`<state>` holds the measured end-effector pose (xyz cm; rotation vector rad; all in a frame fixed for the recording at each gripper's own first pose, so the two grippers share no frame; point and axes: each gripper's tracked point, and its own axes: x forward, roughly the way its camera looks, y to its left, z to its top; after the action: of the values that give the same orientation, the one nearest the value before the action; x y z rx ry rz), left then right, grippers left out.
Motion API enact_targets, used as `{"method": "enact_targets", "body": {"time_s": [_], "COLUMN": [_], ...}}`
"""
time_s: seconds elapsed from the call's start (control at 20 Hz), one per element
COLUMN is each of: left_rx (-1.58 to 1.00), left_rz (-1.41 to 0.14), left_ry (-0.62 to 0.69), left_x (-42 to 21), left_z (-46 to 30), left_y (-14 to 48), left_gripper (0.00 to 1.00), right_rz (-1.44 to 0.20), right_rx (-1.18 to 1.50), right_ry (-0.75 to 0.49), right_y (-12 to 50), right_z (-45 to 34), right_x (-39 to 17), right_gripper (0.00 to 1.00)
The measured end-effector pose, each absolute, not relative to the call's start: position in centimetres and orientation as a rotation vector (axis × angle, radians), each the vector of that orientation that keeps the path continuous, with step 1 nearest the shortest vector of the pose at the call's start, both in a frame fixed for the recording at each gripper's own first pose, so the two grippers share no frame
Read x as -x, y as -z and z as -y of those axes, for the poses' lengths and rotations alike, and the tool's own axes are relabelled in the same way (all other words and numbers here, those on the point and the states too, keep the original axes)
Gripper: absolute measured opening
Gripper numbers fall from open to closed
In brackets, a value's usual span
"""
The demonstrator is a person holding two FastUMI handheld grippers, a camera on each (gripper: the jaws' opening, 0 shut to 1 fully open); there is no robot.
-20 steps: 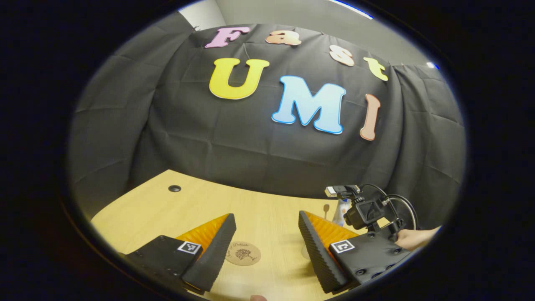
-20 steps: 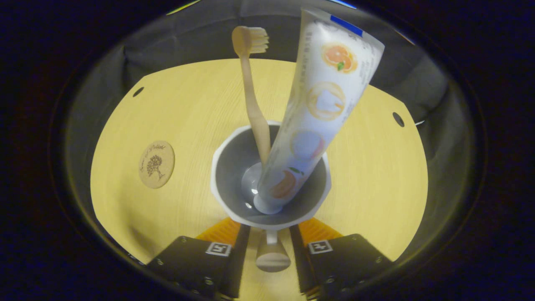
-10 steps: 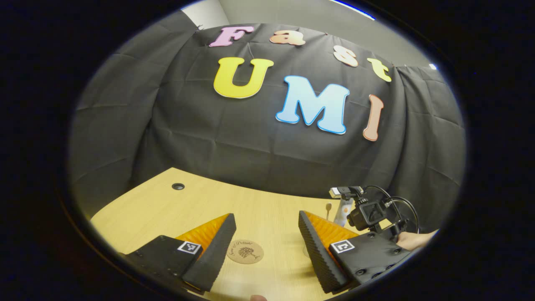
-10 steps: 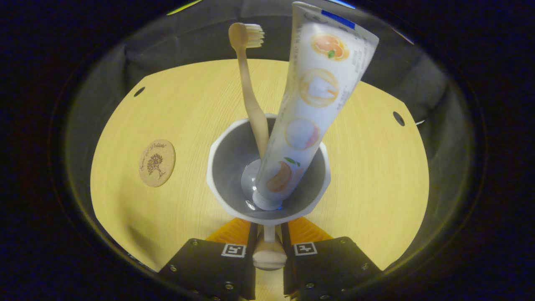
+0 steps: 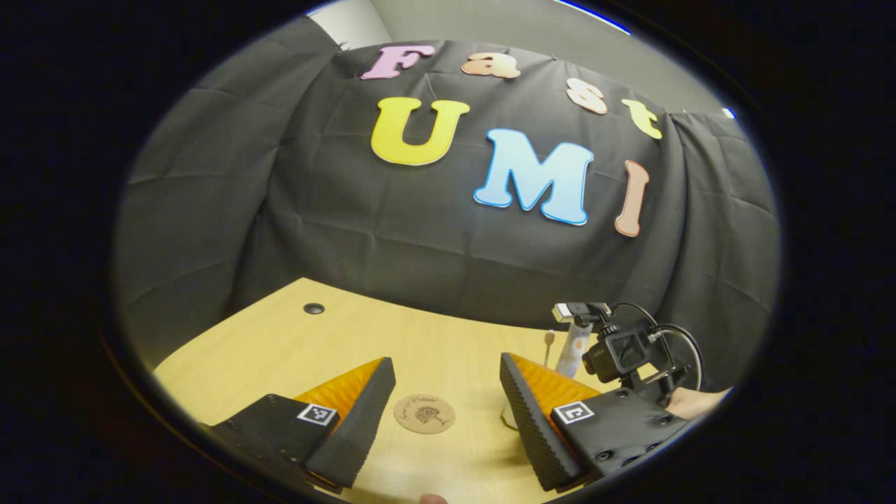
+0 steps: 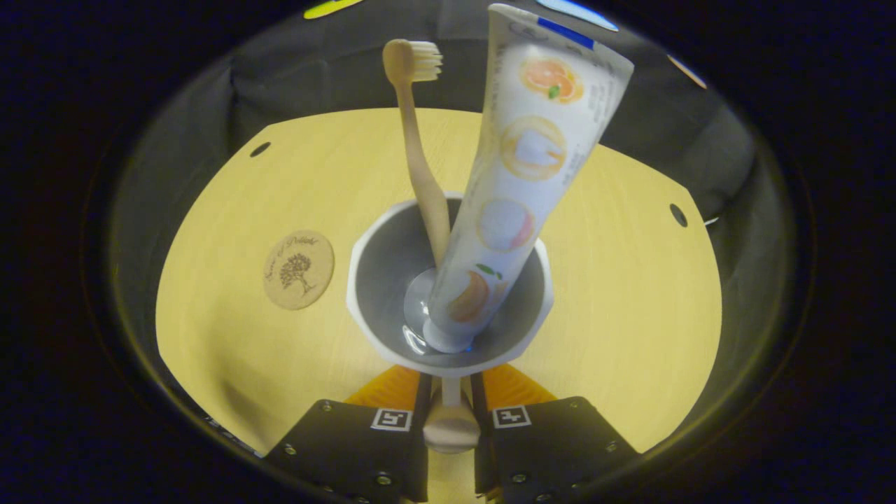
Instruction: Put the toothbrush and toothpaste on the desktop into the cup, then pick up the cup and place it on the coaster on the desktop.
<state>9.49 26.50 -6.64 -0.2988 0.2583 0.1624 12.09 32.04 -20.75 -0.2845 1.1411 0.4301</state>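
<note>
A: How far along are we?

B: The loading part looks done. The toothbrush [image 6: 418, 150] and the toothpaste [image 6: 514, 189] both stand inside the cup [image 6: 371, 280], leaning against its far rim.

A: And the cup itself?

B: Not on the coaster [image 6: 299, 269] yet. In the right gripper view the coaster lies flat on the desktop [image 6: 630, 280] just to the left of the cup, apart from it.

A: Who has hold of it?

B: The right gripper [image 6: 450, 416]; its jaws are nearly closed and clamp the cup's handle [image 6: 451, 425] from both sides. Whether the cup is off the desktop I cannot tell.

A: The other one?

B: The left gripper [image 5: 444, 413] has its jaws wide apart, holding nothing, with the coaster on the desktop between and beyond its fingers.

A: So what remains?

B: I judge only the carry over to the coaster, setting down centred, then letting go.
</note>
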Motion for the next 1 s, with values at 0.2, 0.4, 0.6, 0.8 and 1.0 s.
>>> {"method": "enact_targets", "body": {"time_s": [0.2, 0.4, 0.6, 0.8, 1.0], "left_rx": [0.295, 0.300, 0.303, 0.303, 0.310], "left_rz": [-0.260, -0.258, -0.262, -0.264, -0.268], "left_ry": [-0.192, -0.232, -0.260, -0.278, -0.287], "left_x": [-7.4, -5.3, -3.7, -2.7, -2.1], "left_z": [-28.5, -30.9, -32.9, -34.3, -35.4], "left_y": [6.5, 6.4, 6.6, 6.7, 6.9], "left_gripper": [0.99, 0.96, 0.96, 0.96, 0.96], "right_rz": [-1.138, -1.124, -1.123, -1.121, -1.139], "right_rx": [0.298, 0.325, 0.355, 0.384, 0.409], "right_ry": [-0.486, -0.538, -0.585, -0.614, -0.626], "right_y": [20.5, 19.6, 20.0, 20.1, 20.8], "right_z": [-35.3, -38.5, -41.9, -44.1, -45.9], "right_x": [-11.4, -10.8, -10.1, -10.0, -9.7], "right_gripper": [0.27, 0.27, 0.27, 0.27, 0.27]}}
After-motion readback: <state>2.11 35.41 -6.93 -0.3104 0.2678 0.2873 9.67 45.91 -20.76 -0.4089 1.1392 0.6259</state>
